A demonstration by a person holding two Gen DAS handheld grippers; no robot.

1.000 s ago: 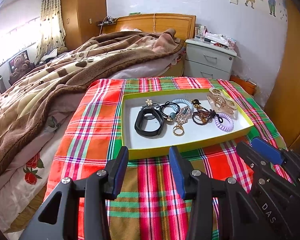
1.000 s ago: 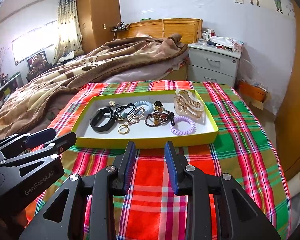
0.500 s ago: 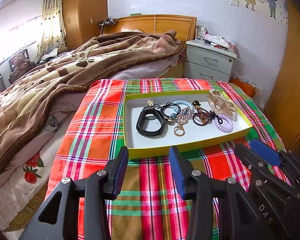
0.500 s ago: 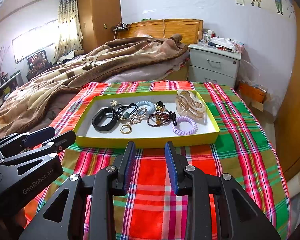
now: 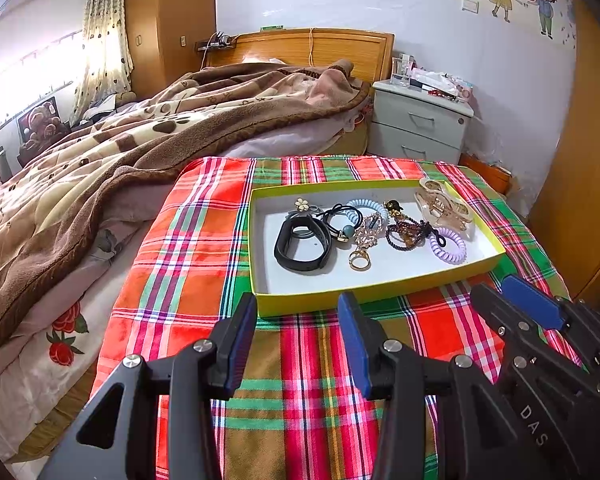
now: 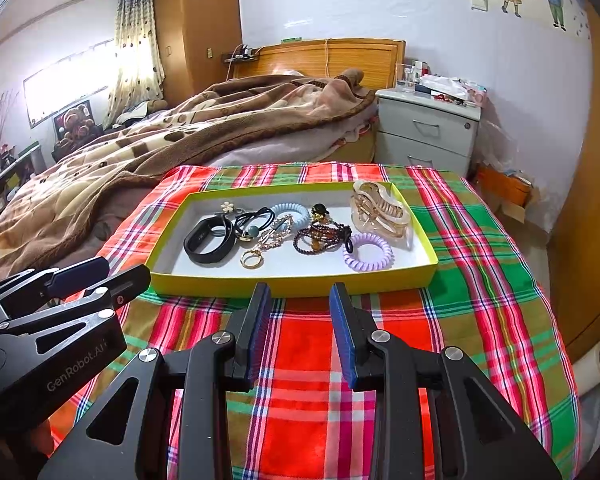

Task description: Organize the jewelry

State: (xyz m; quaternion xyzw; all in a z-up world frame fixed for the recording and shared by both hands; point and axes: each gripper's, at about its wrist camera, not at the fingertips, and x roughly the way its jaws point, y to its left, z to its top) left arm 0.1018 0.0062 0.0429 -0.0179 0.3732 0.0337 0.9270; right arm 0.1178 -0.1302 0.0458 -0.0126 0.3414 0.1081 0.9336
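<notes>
Jaws of left gripper (image 5: 297,312) and right gripper (image 6: 300,304) open, empty, short of tray (image 6: 292,281) at 12 o'clock holding tangled jewelry (image 6: 288,230); best approached low, taking one loose outer piece singly.

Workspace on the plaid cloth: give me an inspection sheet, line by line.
Surface: plaid cloth covering the work area.
Job's things: yellow tray holding black band, gold ring, purple coil tie, pale blue coil tie, dark bead bracelet, beige claw clip, flower piece.
Clutter: nothing seen on the cloth outside the tray.
Grippers: left gripper and right gripper both open, empty, short of the tray.
Cables: nothing seen near the tray.
Surroundings: bed with brown blanket, grey nightstand.
</notes>
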